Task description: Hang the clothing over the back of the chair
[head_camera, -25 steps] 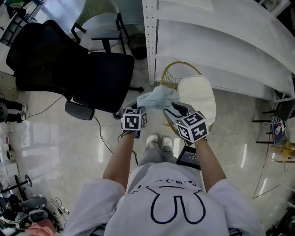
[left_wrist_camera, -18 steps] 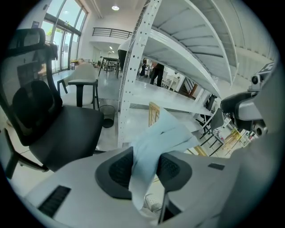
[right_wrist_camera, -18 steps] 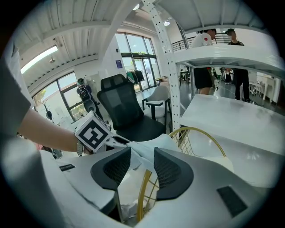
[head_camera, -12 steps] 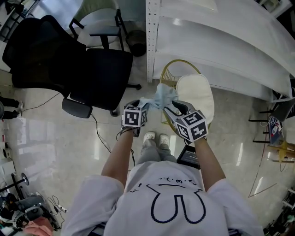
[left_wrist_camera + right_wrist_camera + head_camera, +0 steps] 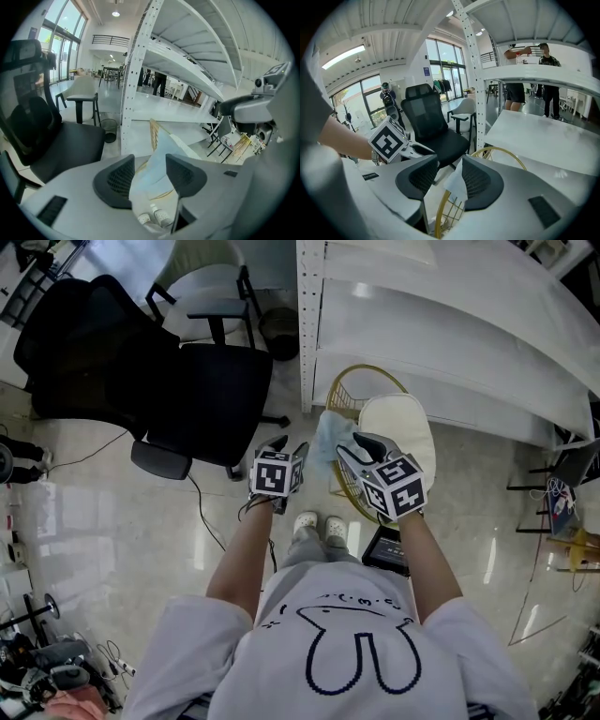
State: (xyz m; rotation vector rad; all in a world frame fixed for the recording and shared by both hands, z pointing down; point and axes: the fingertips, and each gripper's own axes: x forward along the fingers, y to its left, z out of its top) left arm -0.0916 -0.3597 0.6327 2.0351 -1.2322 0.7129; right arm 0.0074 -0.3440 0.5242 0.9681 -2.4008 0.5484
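The rack [image 5: 450, 334] rises behind the gold chair [image 5: 339, 390] and runs off to its right. The black chair [image 5: 216, 399] stands to the gold chair's left, well apart from it. A person [image 5: 328, 643] stands just in front of the gold chair, shoes [image 5: 321, 524] near its front-left rim. A pale cushion [image 5: 403, 437] lies in the gold chair.

Both grippers are held over the gold chair's left side. The left gripper [image 5: 150, 164] is just left of the rim. Its jaws have just been opening and now stand wide, and the cloth [image 5: 328, 432] hangs in the gap with neither pad pressing on it. The right gripper [image 5: 449, 161] is over the rim itself, near the cushion's left edge. Its jaws are also apart. A corner of the cloth lies against one pad, with a thin slit of floor showing before the other.

The cloth, pale blue and bunched, hangs at the gold chair's left rim between the two grippers. Its top is level with the gold wire. Whether it rests on that wire cannot be told.
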